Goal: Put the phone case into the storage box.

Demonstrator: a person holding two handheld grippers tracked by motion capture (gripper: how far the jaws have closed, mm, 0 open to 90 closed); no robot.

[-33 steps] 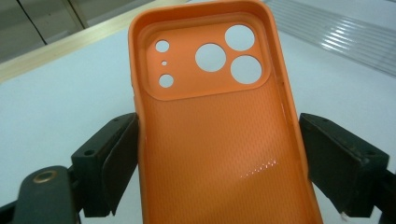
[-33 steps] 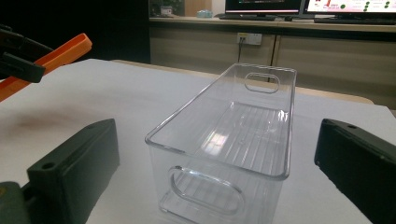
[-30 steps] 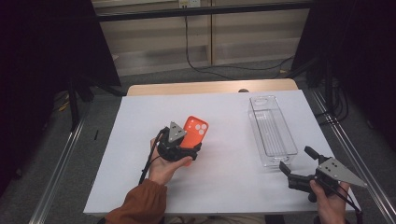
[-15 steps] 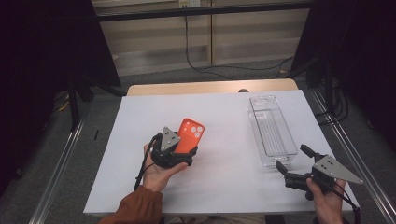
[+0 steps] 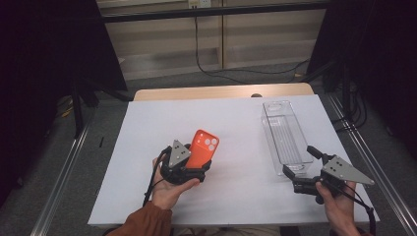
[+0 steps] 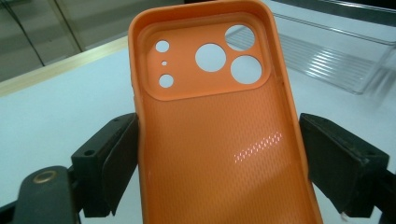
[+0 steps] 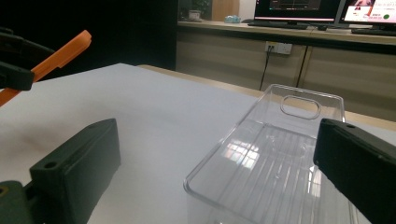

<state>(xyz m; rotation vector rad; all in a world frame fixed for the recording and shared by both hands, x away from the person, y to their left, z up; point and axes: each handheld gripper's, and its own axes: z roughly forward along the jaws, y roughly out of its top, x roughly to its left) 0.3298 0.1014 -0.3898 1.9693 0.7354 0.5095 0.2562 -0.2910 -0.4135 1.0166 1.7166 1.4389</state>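
White sheet-covered counter (image 5: 236,128) under dim light, wood edge showing at the far side, dark frame posts and cables beyond.

Left gripper (image 5: 189,167) raised just above the sheet left of centre, jaws closed on the long sides of an orange silicone phone case (image 5: 201,150). Case tilted up and away from the hand, long axis running along the jaws, camera cut-outs at the far end (inner textured face turned toward the left gripper view). Lower end hidden behind the gripper body.

Clear rectangular plastic tray (image 5: 285,135) lying empty on the right half of the counter, long axis pointing away from the person, slot handle at the far wall. Well apart from the case, off to its right.

Right gripper (image 5: 302,169) held low at the tray's near end, jaws spread wide and empty, pointing up the tray's length. Nearer to the tray than the left.

No brand, label or readable writing on case or tray; monitors in the background too small to read.
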